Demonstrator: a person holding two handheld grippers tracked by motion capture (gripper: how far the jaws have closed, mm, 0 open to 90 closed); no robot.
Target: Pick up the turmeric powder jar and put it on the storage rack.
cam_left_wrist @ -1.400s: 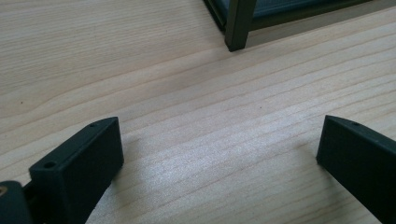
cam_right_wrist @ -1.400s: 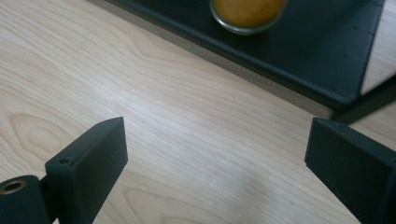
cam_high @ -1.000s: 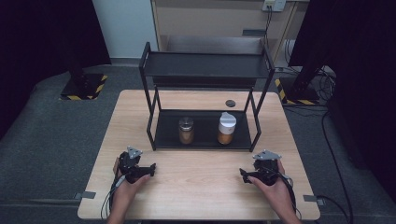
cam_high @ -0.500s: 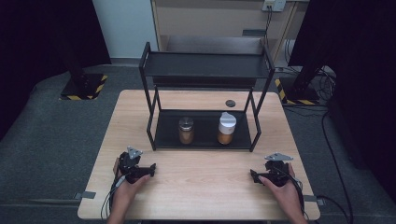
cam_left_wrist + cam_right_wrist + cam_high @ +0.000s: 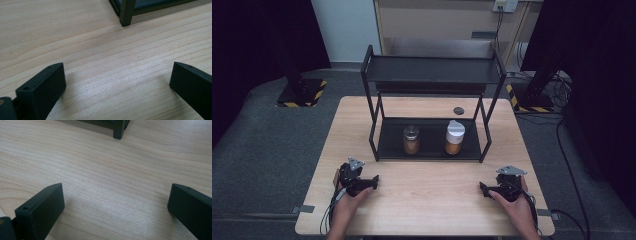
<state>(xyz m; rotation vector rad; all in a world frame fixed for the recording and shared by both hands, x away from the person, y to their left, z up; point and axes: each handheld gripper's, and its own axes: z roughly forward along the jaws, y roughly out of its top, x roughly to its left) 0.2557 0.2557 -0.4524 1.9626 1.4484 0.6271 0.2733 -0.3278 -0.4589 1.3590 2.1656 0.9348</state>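
Note:
A black two-tier rack [image 5: 432,70] stands at the middle of the wooden table [image 5: 427,200]. On its lower shelf are a jar with a metal lid [image 5: 411,139] and a jar with a white lid [image 5: 454,137], both with amber contents. My left gripper [image 5: 373,182] rests near the front left, held by a hand, and is open over bare wood [image 5: 117,75]. My right gripper [image 5: 484,189] lies near the front right, open too, with nothing between its jaws [image 5: 116,195]. Both sit well short of the rack.
A small dark round object [image 5: 458,110] lies on the table behind the rack. A front leg of the rack [image 5: 127,12] shows ahead of the left gripper, and another leg [image 5: 118,130] ahead of the right. Cables trail off the table's front edge.
My right gripper has slid a little to the right along the front of the table. The left gripper and the jars have stayed put.

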